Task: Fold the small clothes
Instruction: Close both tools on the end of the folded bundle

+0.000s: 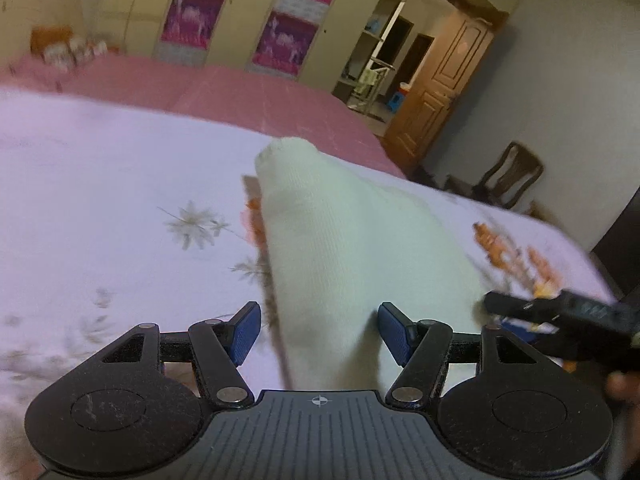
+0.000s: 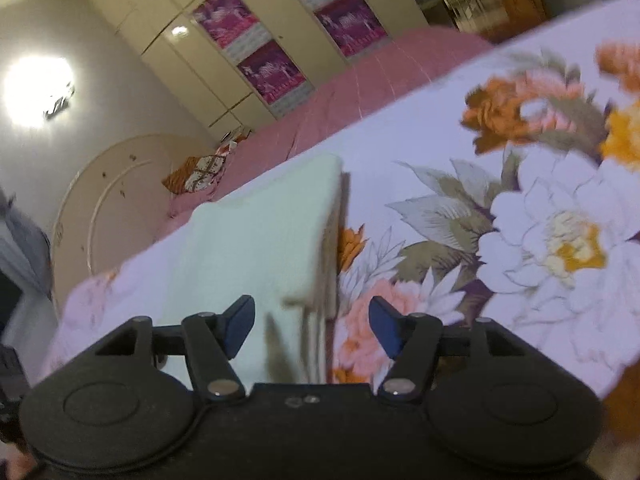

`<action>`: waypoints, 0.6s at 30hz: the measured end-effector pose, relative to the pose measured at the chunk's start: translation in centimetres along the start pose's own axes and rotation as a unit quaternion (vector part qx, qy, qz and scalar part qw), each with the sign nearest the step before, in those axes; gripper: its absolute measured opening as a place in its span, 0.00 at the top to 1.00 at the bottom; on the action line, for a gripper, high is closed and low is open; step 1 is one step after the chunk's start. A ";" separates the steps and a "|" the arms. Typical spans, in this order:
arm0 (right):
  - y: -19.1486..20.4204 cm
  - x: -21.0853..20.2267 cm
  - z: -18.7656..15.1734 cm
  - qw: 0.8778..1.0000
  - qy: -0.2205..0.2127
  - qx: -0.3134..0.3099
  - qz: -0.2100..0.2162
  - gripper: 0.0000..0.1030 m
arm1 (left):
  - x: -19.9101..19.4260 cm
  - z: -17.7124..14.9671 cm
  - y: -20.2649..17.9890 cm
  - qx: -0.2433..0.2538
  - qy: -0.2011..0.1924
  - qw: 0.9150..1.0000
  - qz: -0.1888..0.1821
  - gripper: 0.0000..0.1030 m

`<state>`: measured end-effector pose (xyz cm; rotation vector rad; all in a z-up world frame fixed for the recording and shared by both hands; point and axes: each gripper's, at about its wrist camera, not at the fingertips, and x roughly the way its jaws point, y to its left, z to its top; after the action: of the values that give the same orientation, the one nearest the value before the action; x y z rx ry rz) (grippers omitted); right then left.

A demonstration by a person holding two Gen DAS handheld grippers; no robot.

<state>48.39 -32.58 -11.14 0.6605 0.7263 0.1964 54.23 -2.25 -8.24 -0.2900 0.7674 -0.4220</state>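
Observation:
A pale white knit garment (image 1: 344,248) lies folded on the flowered bedsheet (image 1: 100,184). In the left wrist view it runs from between my fingers away to the upper middle. My left gripper (image 1: 319,332) is open, its blue pads either side of the garment's near end. In the right wrist view the garment (image 2: 256,240) shows stacked layers along its right edge. My right gripper (image 2: 311,326) is open, with the garment's near corner between the pads. The right gripper also shows in the left wrist view (image 1: 568,312) at the right edge.
The bed has a pink cover (image 1: 240,92) at the far side. A wardrobe (image 1: 240,12) with magenta panels stands behind, a wooden door (image 1: 444,84) and a chair (image 1: 508,176) to the right. A round headboard (image 2: 120,196) and a bright lamp (image 2: 38,88) show in the right wrist view.

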 end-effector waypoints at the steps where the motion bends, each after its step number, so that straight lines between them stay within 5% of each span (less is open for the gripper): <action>1: -0.3 0.4 0.2 1.000 0.002 0.006 0.005 0.40 | 0.6 0.1 0.1 -0.005 0.005 1.000 -0.009 0.37; 12: 1.1 3.4 2.5 0.999 -0.024 -0.031 -0.010 0.53 | 5.6 1.9 1.0 -0.049 -0.017 0.998 -0.030 0.37; 17: 4.0 4.9 3.2 0.992 -0.039 -0.116 -0.028 0.89 | 7.2 2.4 1.3 -0.070 -0.024 0.997 -0.016 0.40; 18: 4.9 5.2 3.2 0.988 -0.041 -0.145 -0.034 0.89 | 7.5 2.4 0.9 -0.065 -0.025 0.998 -0.011 0.40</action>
<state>54.67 -28.29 -9.23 0.3625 0.6252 0.2058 60.99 -4.70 -11.50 -0.4293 0.7452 -0.3851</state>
